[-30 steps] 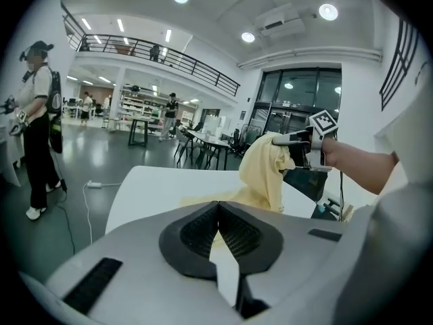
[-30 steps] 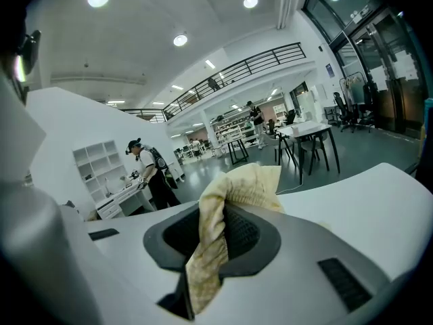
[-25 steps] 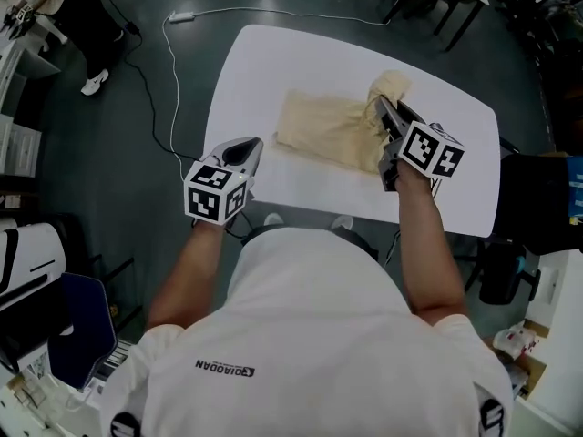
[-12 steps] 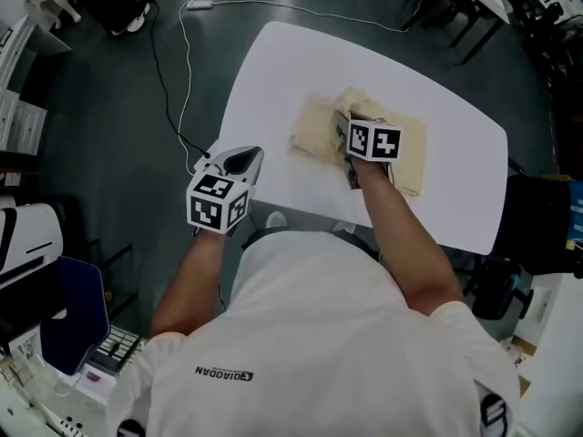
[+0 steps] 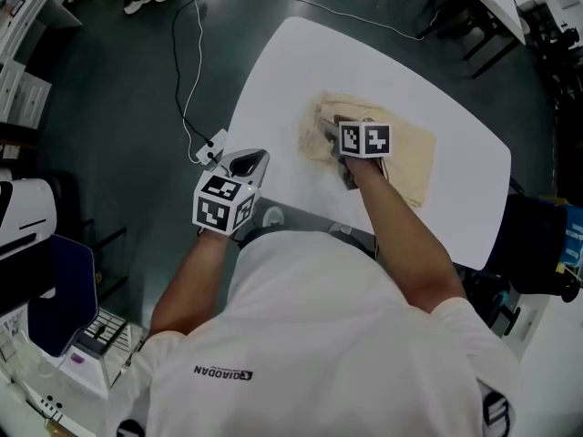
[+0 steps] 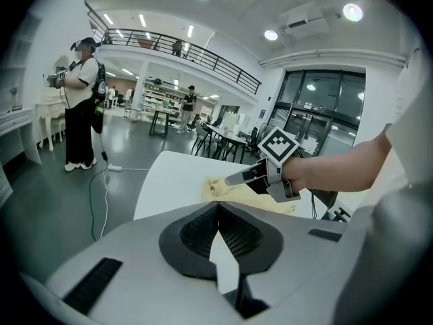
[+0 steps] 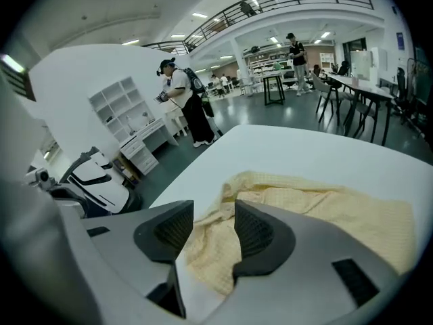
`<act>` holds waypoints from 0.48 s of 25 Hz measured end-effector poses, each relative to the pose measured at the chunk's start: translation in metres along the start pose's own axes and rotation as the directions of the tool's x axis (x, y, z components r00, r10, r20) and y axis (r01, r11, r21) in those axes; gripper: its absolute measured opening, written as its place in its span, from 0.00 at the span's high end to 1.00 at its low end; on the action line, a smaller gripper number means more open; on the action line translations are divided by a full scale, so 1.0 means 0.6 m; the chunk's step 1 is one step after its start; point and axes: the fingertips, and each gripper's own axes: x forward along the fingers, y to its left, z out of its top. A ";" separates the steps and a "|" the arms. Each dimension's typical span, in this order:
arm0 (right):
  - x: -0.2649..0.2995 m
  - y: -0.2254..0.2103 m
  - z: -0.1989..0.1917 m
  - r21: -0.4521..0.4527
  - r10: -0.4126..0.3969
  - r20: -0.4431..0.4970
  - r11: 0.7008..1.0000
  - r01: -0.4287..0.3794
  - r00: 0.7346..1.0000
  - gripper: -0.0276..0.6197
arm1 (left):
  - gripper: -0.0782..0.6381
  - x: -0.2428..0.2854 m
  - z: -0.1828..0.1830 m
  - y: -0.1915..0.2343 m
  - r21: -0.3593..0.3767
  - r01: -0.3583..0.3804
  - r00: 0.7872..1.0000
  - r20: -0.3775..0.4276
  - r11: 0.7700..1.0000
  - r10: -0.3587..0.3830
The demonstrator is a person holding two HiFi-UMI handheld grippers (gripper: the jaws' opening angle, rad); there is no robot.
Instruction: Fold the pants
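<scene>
Pale yellow pants (image 5: 404,149) lie folded on the white table (image 5: 301,71), bunched at their left end. My right gripper (image 5: 328,127) is down on that bunched end. In the right gripper view the gripper (image 7: 214,208) has its jaws apart; they have just been opening, and the pants (image 7: 304,208) lie loose between and under them, unpressed. My left gripper (image 5: 253,156) hovers off the table's near left edge. The left gripper view shows the gripper (image 6: 218,205) with its tips together and nothing in them, looking across the table (image 6: 169,175) at the pants (image 6: 223,187).
A white cable (image 5: 187,71) runs over the dark floor left of the table to a power strip (image 5: 208,147). Dark chairs (image 5: 455,7) stand beyond the far right corner. A person (image 6: 81,100) stands some way off on the floor.
My right gripper has come down and to the left with the pants' end, laying it over the rest, and its jaws have parted. The left gripper has drifted a little.
</scene>
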 end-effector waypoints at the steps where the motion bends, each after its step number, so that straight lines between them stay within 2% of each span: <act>1: 0.001 0.006 0.002 -0.016 0.004 0.002 1.000 -0.004 1.000 0.64 | 0.85 -0.001 0.000 0.004 0.001 0.001 1.000 0.001 1.000 -0.001; 6: -0.019 0.017 0.015 -0.054 0.028 0.045 0.998 -0.025 0.999 0.67 | 0.85 0.008 0.008 0.009 0.014 0.006 1.000 -0.005 1.000 -0.006; 12: -0.071 0.016 0.026 -0.041 0.060 0.132 0.998 -0.055 0.989 0.76 | 0.85 0.025 0.031 0.007 0.019 0.013 1.000 0.003 1.000 -0.013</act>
